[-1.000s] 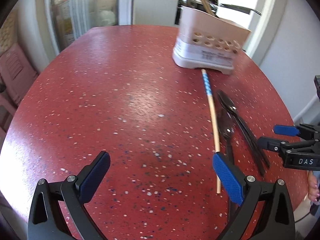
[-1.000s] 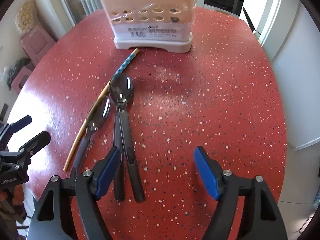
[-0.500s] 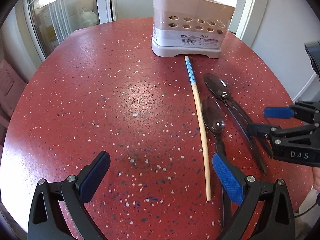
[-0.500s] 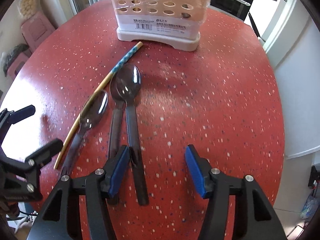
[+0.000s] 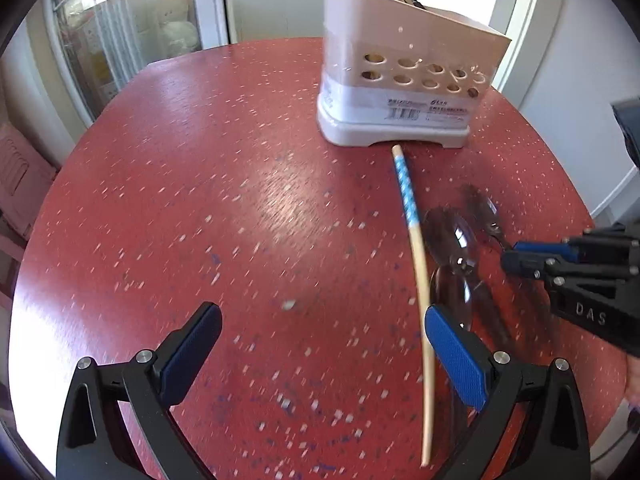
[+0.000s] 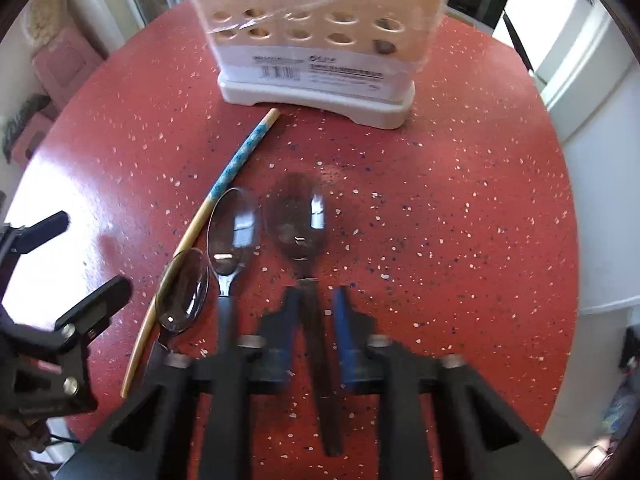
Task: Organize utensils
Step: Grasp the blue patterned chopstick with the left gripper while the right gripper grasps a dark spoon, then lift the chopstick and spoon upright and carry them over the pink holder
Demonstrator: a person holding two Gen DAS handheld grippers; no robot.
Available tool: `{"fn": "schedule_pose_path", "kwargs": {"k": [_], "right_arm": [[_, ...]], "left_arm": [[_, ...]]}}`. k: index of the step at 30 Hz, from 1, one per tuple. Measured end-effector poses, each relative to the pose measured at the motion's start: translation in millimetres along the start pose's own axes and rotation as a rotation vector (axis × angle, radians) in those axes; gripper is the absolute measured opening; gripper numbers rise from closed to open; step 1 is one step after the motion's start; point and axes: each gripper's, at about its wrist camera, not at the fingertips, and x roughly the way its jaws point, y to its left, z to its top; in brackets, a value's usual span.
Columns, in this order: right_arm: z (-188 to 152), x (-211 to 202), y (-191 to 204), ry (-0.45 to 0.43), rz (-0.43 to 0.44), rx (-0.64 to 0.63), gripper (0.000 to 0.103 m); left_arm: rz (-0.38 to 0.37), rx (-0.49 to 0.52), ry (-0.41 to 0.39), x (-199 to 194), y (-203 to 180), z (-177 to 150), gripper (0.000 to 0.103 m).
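Right gripper (image 6: 316,312) has just been closing, pads now clamped on a spoon (image 6: 298,216) handle. Left gripper (image 5: 320,356) gapes wide, empty. Two more spoons and a chopstick (image 6: 224,184) lie at 10 o'clock; caddy (image 6: 320,40) at 12.

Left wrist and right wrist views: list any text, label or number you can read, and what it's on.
"DAS": on the black body of the right tongs, seen in the left wrist view.
Barcode and printed lines on the white label of the utensil holder: too small and blurred to read in either view.
Nothing else carries text.
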Motion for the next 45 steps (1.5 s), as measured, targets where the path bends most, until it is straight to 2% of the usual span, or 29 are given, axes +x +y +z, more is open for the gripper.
{"fn": "schedule_pose_path", "kwargs": {"k": [6, 11, 18, 20, 29, 32, 33, 34, 38, 41, 45], "right_arm": [[-1.8, -2.3, -12.6, -0.029, 0.064, 0.035, 0.013], [0.5, 1.4, -20.3, -0.035, 0.098, 0.051, 0.012], [-0.3, 1.6, -27.2, -0.043, 0.128, 0.061, 0.012], [-1.6, 0.8, -29.9, -0.044, 0.135, 0.063, 0.012], [-7.4, -8.4, -49.9, -0.067, 0.167, 0.092, 0.013], [-8.6, -16.6, -54.3, -0.082, 0.180, 0.104, 0.013], [-9.7, -18.6, -57.3, -0.086, 0.185, 0.110, 0.013], [-11.2, -22.0, -59.2, -0.087, 0.188, 0.113, 0.013], [-18.1, -25.7, -67.7, -0.093, 0.200, 0.138, 0.013], [-22.4, -29.6, -71.9, -0.098, 0.205, 0.152, 0.013], [-25.5, -35.1, -75.4, -0.118, 0.212, 0.147, 0.013]], "left_arm": [[-0.052, 0.039, 0.036, 13.7, -11.9, 22.6, 0.103], [-0.050, 0.059, 0.091, 28.2, -16.0, 32.9, 0.103], [-0.008, 0.125, 0.120, 36.9, -32.5, 39.8, 0.103], [-0.018, 0.138, 0.126, 37.9, -37.4, 42.6, 0.103], [-0.036, 0.204, 0.192, 41.7, -64.2, 61.2, 0.084], [-0.046, 0.228, 0.210, 42.4, -73.2, 65.6, 0.071], [-0.059, 0.240, 0.208, 41.1, -77.7, 65.3, 0.057], [-0.059, 0.256, 0.201, 39.9, -82.3, 64.9, 0.038], [-0.040, 0.263, 0.165, 36.1, -91.6, 61.0, 0.036], [-0.038, 0.243, 0.086, 21.4, -86.9, 49.4, 0.036], [-0.034, 0.193, -0.060, -11.0, -81.4, 41.5, 0.036]]}}
